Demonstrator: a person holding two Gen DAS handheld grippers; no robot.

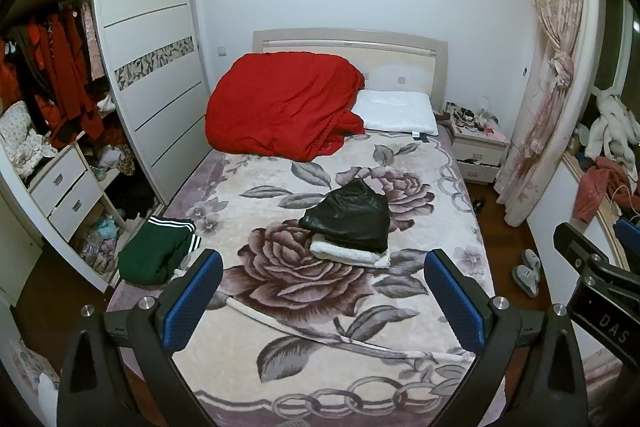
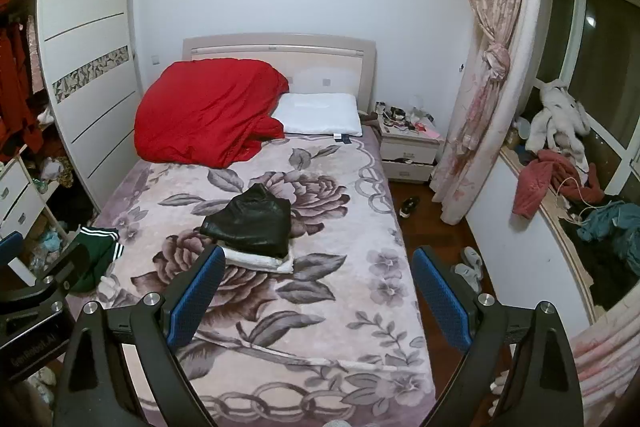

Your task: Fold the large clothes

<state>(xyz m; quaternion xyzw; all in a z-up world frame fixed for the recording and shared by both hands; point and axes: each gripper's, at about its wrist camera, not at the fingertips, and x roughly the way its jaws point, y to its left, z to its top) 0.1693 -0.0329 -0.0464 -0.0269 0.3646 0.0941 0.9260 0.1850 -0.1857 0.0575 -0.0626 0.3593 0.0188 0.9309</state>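
A folded black garment (image 1: 349, 218) lies on a folded white one (image 1: 352, 254) in the middle of the flowered bed (image 1: 320, 315); both show in the right wrist view, black (image 2: 250, 223) on white (image 2: 260, 261). A crumpled green garment with white stripes (image 1: 154, 251) lies at the bed's left edge, also in the right wrist view (image 2: 98, 253). My left gripper (image 1: 324, 267) is open and empty above the foot of the bed. My right gripper (image 2: 320, 267) is open and empty, to the right of the left one.
A red quilt (image 1: 280, 107) and a white pillow (image 1: 394, 113) lie at the headboard. An open wardrobe (image 1: 60, 131) full of clothes stands left. A nightstand (image 2: 408, 147), slippers (image 2: 470, 265) on the floor, a curtain (image 2: 484, 99) and a cluttered window sill (image 2: 568, 187) are right.
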